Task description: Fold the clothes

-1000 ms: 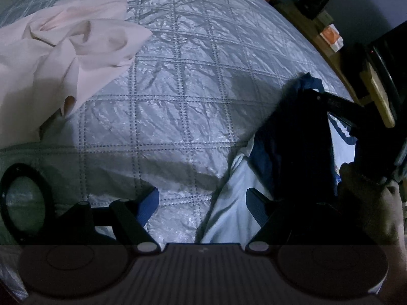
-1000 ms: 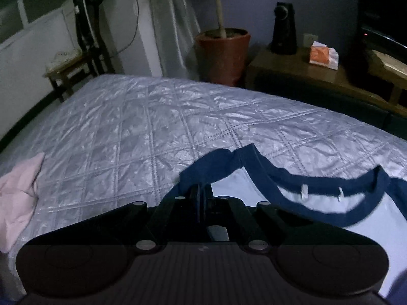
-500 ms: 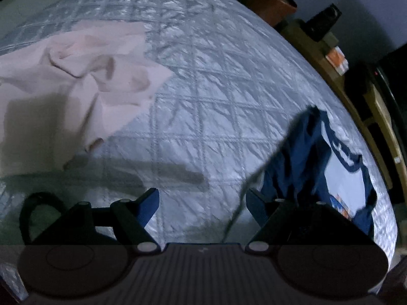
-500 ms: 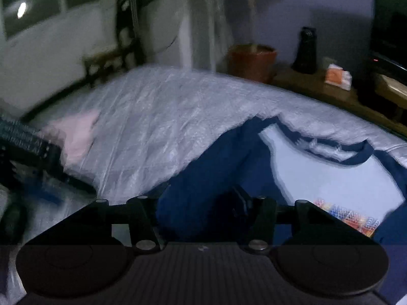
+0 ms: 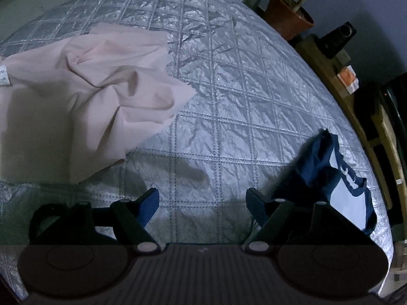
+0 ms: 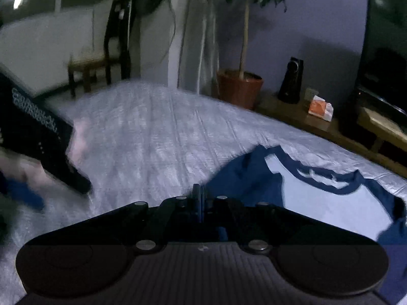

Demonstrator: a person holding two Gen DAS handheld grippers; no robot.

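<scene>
A: Where do the clothes lie?
B: The shirt [image 6: 318,198] lies near the bed's [image 5: 229,101] right edge, one sleeve bunched; the pink garment [image 5: 96,96] lies crumpled toward the left edge.

A: The tools?
B: Left tool [image 5: 202,203] hovers level, spread wide, empty. Right tool [image 6: 197,198], tilted, is closed, apparently gripping nothing.

A: Risk?
B: Probably folding creases in, since neither garment lies flat.
</scene>
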